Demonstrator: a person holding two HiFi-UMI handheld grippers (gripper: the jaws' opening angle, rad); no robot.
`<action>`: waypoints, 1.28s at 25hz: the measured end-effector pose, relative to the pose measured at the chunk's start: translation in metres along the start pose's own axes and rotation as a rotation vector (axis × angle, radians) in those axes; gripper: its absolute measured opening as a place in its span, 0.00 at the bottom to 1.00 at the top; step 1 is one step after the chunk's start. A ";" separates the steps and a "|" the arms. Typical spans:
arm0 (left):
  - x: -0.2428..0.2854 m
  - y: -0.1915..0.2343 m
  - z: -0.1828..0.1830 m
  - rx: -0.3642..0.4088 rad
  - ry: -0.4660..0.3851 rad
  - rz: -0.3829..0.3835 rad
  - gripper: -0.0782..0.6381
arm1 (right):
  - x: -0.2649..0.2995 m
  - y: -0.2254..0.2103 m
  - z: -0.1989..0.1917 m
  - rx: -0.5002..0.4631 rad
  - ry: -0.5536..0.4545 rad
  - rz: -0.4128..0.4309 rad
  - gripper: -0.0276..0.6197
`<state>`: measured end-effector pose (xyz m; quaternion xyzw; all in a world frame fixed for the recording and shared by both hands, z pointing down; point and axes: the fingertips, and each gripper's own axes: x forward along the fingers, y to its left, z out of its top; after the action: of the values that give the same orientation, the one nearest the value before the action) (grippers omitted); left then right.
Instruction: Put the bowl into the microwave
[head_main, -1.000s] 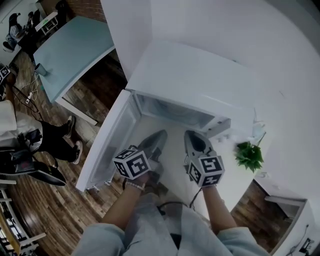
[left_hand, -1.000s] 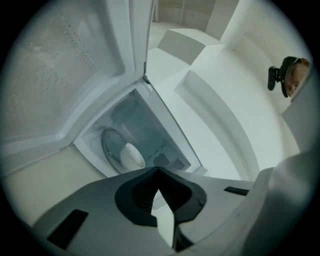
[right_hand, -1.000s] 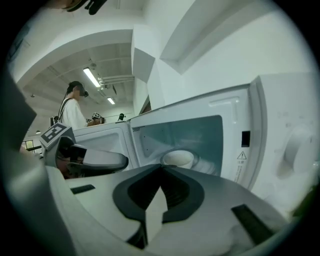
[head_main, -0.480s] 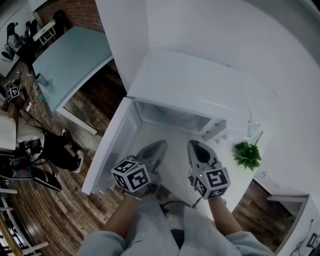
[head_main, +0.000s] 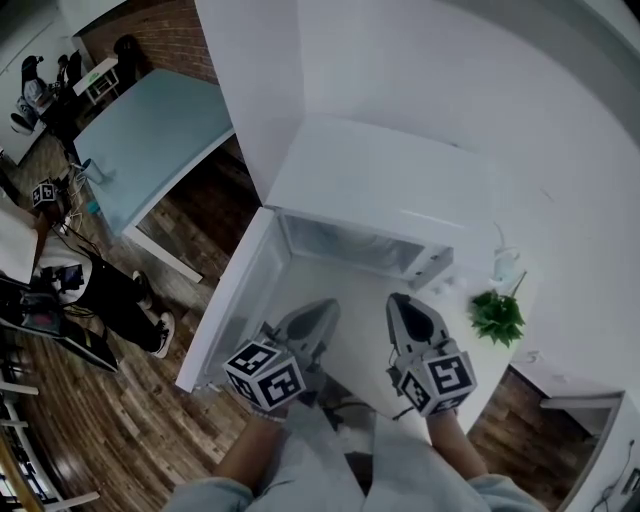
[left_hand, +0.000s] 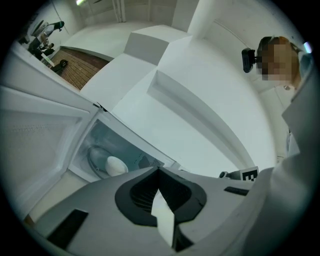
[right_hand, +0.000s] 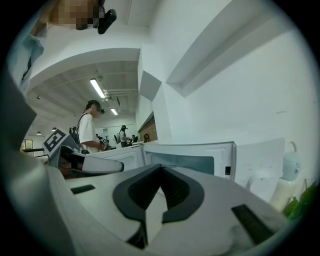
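White counter, microwave (head_main: 370, 190) door (head_main: 235, 300) open; bowl (left_hand: 116, 165) sits inside. My left gripper (head_main: 322, 310) & right gripper (head_main: 400, 305): both shut, empty. Placing looks done, IMO; next I'd push the door closed w/ 1 gripper.

Plain white surface (head_main: 352, 292) set against a white wall, carrying a boxy white microwave (head_main: 385, 180) with its door swung open to the left, a small leafy green plant (head_main: 497, 314) near its right end, and a pale bottle-like container (head_main: 506, 266) just behind the plant, above brown wooden plank floor (head_main: 120, 430).
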<state>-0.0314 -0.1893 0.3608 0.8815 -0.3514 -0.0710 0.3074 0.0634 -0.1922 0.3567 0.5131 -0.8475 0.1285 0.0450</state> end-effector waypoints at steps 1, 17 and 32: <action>-0.001 -0.002 0.002 0.005 -0.004 -0.004 0.11 | -0.001 0.000 0.001 0.007 -0.004 -0.001 0.04; -0.021 -0.018 0.001 0.078 0.007 -0.001 0.11 | -0.006 0.014 0.003 -0.012 -0.002 0.050 0.04; -0.020 -0.022 -0.002 0.088 0.020 -0.005 0.11 | -0.009 0.019 0.003 -0.017 -0.001 0.071 0.04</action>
<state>-0.0326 -0.1623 0.3476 0.8957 -0.3488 -0.0478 0.2717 0.0513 -0.1775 0.3488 0.4822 -0.8663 0.1227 0.0444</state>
